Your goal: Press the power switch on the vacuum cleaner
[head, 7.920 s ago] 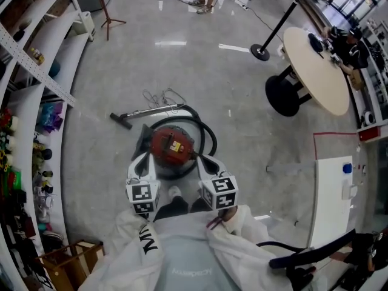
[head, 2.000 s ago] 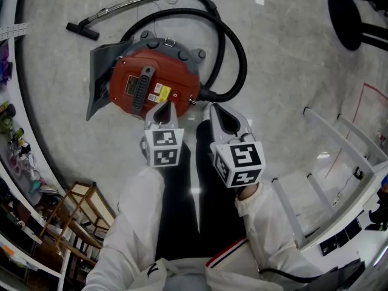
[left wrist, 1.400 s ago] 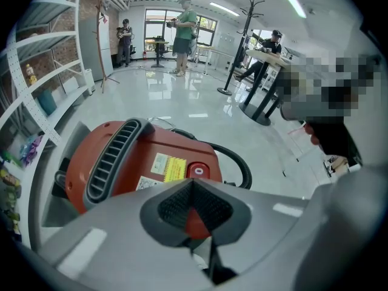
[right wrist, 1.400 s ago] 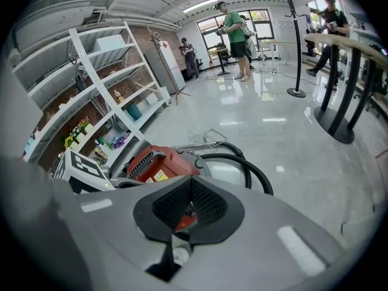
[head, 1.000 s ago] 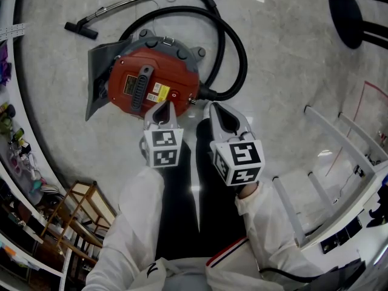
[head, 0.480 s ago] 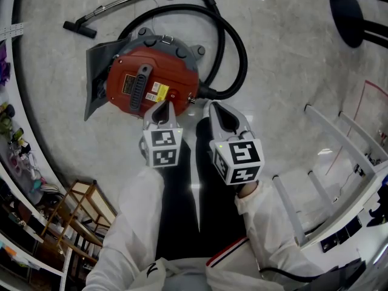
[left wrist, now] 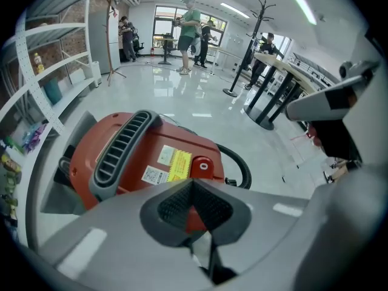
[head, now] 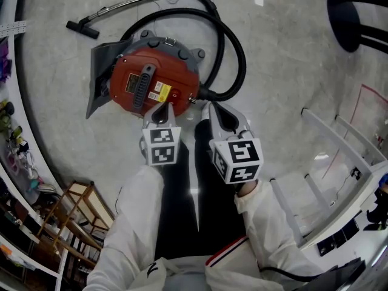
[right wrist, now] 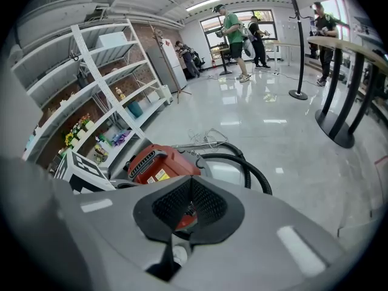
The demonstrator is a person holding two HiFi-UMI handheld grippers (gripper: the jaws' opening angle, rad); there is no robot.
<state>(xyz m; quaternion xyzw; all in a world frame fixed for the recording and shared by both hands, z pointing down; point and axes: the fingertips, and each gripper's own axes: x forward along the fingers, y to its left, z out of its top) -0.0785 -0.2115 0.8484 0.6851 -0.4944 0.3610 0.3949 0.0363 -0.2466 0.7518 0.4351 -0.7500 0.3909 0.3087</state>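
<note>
A round red vacuum cleaner with a grey carry handle sits on the glossy floor. Its small round red power switch lies beside a yellow label. A black hose loops round its right side to a metal wand. My left gripper is shut, its tip just short of the switch; in the left gripper view the switch shows right above the shut tips. My right gripper is also shut, near the hose joint, with the vacuum ahead.
A white metal frame lies at the right, a wooden rack at lower left, shelving along the left edge. A black table base stands at top right. People stand far across the room.
Since 7.9 s ago the head has come down much closer to the vacuum. Over the last two seconds both grippers have stayed almost still, with only slight shifts of view.
</note>
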